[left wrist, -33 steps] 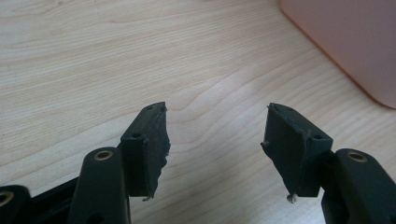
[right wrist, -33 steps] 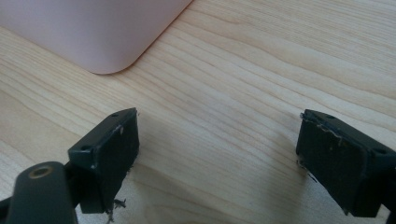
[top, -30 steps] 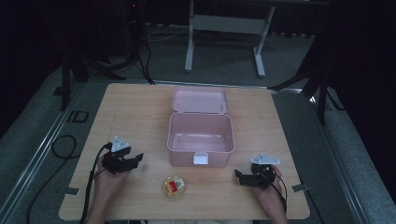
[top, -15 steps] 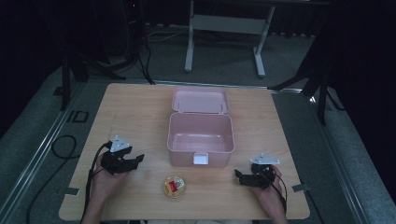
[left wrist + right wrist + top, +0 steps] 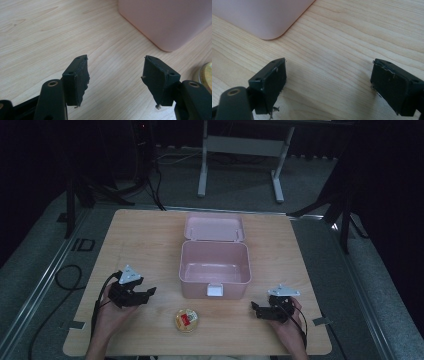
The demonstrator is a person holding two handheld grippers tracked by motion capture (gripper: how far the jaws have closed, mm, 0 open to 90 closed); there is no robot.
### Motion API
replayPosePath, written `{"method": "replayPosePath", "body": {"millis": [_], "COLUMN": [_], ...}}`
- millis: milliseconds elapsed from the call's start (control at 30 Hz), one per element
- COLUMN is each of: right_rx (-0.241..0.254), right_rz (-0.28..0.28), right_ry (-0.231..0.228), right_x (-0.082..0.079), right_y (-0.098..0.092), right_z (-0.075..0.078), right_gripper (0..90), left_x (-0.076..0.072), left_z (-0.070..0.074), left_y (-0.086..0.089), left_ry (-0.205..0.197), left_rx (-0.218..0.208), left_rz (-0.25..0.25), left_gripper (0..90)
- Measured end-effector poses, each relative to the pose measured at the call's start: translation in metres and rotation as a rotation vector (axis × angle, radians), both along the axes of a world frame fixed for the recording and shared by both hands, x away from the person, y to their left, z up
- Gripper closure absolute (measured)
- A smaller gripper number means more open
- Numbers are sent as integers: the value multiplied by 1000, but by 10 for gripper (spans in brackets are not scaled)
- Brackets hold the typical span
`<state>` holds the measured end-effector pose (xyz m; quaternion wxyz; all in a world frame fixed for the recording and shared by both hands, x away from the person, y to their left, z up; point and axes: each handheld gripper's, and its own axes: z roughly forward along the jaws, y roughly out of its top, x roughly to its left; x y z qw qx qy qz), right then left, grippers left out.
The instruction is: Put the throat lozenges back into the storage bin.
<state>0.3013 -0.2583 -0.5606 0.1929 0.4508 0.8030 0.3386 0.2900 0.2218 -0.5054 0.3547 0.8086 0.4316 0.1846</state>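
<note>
A pink box (image 5: 215, 268) stands open mid-table, its lid (image 5: 214, 227) laid back behind it and its inside bare. A small round clear cup (image 5: 186, 320) with yellow and red contents sits near the front edge, in front of the box. My left gripper (image 5: 149, 293) rests at the front left, open, nothing between its fingers; its own view shows the box corner (image 5: 170, 22) ahead and the cup's rim (image 5: 206, 73) at the right edge. My right gripper (image 5: 255, 309) lies at the front right, open and empty, with the box corner (image 5: 262, 17) in its view.
The wooden table (image 5: 140, 240) stands on a grey floor with a metal stand (image 5: 240, 145) behind it. Cables (image 5: 65, 277) trail off the table's left side. Bare wood lies between the grippers and the cup.
The left gripper has shifted slightly toward the front of the table. The right gripper, box and cup have stayed put.
</note>
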Motion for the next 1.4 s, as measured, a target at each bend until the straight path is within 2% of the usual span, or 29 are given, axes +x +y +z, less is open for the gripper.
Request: {"method": "replayPosePath", "body": {"millis": [200, 400, 1400], "right_rx": [0, 0, -1], "right_rz": [0, 2, 3], "right_ry": [0, -1, -2], "right_x": [0, 0, 0], "right_y": [0, 0, 0], "right_z": [0, 0, 0], "right_gripper": [130, 129, 129], "left_x": [0, -3, -16], "left_z": [5, 14, 24], "left_y": [-4, -12, -44], "left_ry": [9, 5, 21], "left_rx": [21, 56, 152], "left_rz": [-31, -88, -290], "left_gripper": [372, 366, 329]}}
